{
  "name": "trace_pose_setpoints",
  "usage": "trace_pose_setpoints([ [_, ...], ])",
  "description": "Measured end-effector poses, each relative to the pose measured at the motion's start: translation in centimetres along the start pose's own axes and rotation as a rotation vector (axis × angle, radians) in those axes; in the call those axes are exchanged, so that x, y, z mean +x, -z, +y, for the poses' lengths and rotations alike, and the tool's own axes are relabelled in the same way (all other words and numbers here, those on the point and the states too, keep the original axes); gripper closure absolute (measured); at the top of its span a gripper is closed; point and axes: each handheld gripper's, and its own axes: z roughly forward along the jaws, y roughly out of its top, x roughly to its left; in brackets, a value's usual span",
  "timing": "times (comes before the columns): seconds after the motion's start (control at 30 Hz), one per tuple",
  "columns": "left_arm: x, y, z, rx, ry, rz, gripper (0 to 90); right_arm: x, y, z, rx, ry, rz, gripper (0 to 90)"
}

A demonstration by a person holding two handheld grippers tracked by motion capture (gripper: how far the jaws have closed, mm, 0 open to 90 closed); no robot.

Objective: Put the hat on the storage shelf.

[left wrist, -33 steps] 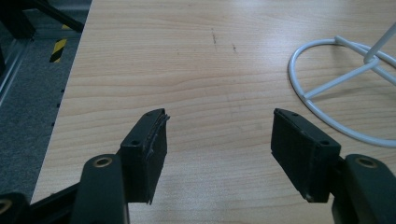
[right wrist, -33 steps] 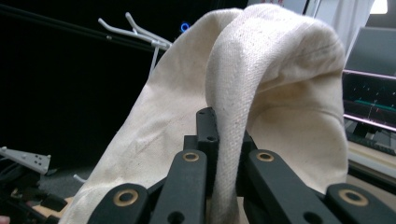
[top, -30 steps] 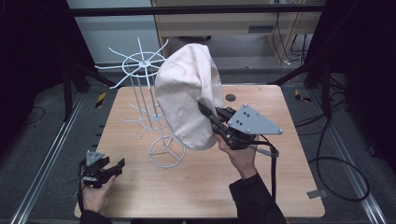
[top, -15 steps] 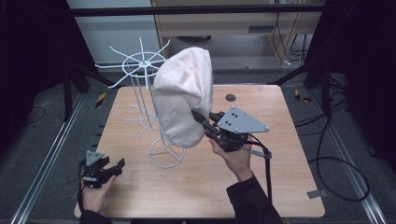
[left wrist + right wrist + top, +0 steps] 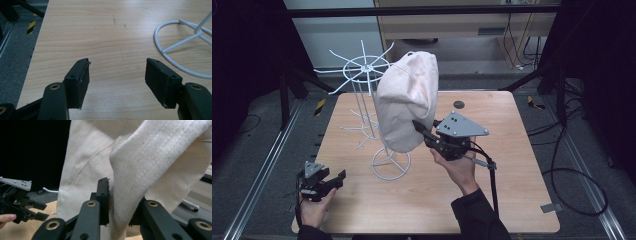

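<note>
A cream cloth bag (image 5: pixel 404 107) hangs over a white wire rack (image 5: pixel 362 67) that stands on the wooden table (image 5: pixel 512 200). My right gripper (image 5: pixel 418 126) reaches into the bag's lower right edge. In the right gripper view a fold of the cloth (image 5: pixel 150 165) lies between the jaws of that gripper (image 5: pixel 120 202). The jaws have just been opening and the fold sits loosely, with the far pad hidden behind it. My left gripper (image 5: pixel 337 177) rests near the table's front left corner, open (image 5: pixel 117 72), with bare wood between its pads.
The rack's round wire base (image 5: pixel 175 50) lies just right of the left gripper. A small black disc (image 5: pixel 458 104) sits at the back of the table. Cables trail on the floor to the right (image 5: pixel 572 190), and a metal rail (image 5: pixel 262 170) runs along the left.
The right gripper has slid a little down and left along the bag, and its jaws have parted. The bag now hangs narrower and further left. The left gripper has not moved.
</note>
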Motion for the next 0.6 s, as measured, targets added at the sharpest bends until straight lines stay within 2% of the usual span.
trace_pose_setpoints([
  [0.3, -0.02, -0.05, -0.01, 0.004, -0.002, -0.001, 36.0, -0.08, -0.75, -0.22, 0.022, -0.038, -0.036, 62.1],
  [0.4, 0.02, -0.08, -0.03, 0.005, -0.002, -0.001, 36.0, -0.34, -0.98, -0.41, 0.031, -0.056, -0.056, 55.3],
  [0.57, 0.01, -0.04, -0.02, 0.003, -0.001, 0.0, 36.0, -0.55, -0.97, -0.54, 0.031, -0.065, -0.073, 48.8],
  [0.6, 0.0, -0.06, -0.03, 0.005, -0.002, 0.0, 36.0, -0.7, -0.77, -0.57, 0.022, -0.068, -0.089, 45.7],
])
